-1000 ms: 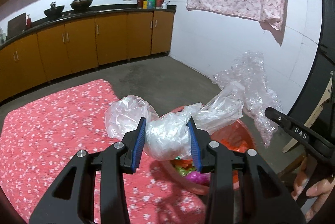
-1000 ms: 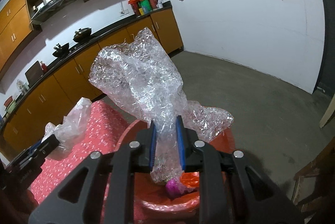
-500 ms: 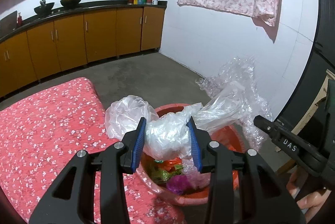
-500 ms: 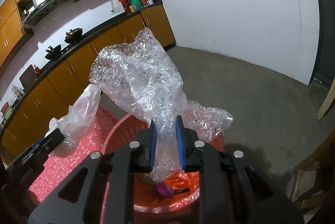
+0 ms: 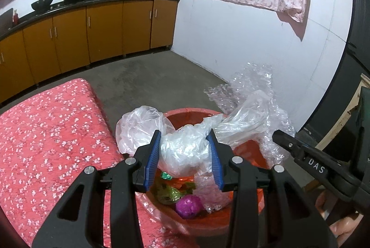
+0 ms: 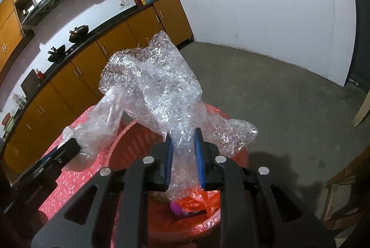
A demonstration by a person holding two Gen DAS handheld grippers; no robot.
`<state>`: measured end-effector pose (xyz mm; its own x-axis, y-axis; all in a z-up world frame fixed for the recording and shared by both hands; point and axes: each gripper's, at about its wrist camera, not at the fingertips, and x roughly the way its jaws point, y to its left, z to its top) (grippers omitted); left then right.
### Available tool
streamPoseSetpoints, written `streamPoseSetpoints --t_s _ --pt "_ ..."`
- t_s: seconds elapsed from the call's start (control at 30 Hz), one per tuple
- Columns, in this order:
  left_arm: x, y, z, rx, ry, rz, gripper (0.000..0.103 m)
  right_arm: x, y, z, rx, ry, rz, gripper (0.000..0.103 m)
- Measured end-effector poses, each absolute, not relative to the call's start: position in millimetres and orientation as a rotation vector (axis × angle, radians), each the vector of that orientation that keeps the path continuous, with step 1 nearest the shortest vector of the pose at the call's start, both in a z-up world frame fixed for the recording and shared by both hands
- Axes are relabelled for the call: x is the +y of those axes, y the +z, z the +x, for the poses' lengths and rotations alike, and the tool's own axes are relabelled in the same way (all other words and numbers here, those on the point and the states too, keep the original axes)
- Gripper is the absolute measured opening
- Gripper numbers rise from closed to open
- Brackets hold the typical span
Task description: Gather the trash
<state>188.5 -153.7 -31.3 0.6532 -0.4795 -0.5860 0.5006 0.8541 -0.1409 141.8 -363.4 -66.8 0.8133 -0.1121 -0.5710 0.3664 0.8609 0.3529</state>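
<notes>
**Both tools loaded above the red basket**

The left tool (image 5: 185, 156) has its blue pads pressed into a crumpled clear plastic bag (image 5: 182, 150), held right over the round red plastic basket (image 5: 185, 112). The right tool (image 6: 183, 155) pinches a bunched sheet of clear bubble wrap (image 6: 157, 86) above the same basket, jaws nearly closed. Down inside lie a purple ball-like wrapper (image 5: 187, 206) and green wrappers (image 5: 168, 193), perhaps foil. The basket touches the red floral-cloth tabletop (image 5: 50, 132).

A crumpled clear plastic bag (image 5: 185, 150) and bubble wrap (image 6: 161, 95) hang above the red trash basket (image 5: 252, 150).
</notes>
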Motion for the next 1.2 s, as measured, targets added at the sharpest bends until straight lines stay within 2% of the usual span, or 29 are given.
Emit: streamPoseSetpoints --t_s 0.23,0.5,0.63,0.73,0.8,0.93,1.2 --pt "-161 -38 191 0.676 -0.580 0.040 0.044 -369 -75 147 0.581 -0.256 0.488 0.023" --pt "-161 -46 194 0.707 -0.579 0.036 0.053 -368 -77 149 0.585 -0.254 0.494 0.033" --pt "-158 -45 194 0.709 -0.574 0.021 0.059 -369 -79 146 0.584 -0.266 0.494 0.034" --pt "-154 -41 193 0.700 -0.564 0.014 0.059 -371 -80 142 0.582 -0.275 0.498 0.035" --pt "-148 -38 191 0.692 -0.555 0.008 0.060 -369 -78 139 0.575 -0.285 0.485 0.041" --pt "-130 -28 183 0.651 -0.519 -0.009 0.070 -363 -72 127 0.545 -0.286 0.439 0.054" --pt "-74 0 144 0.524 -0.414 -0.016 0.093 -320 -40 94 0.415 -0.262 0.278 0.095"
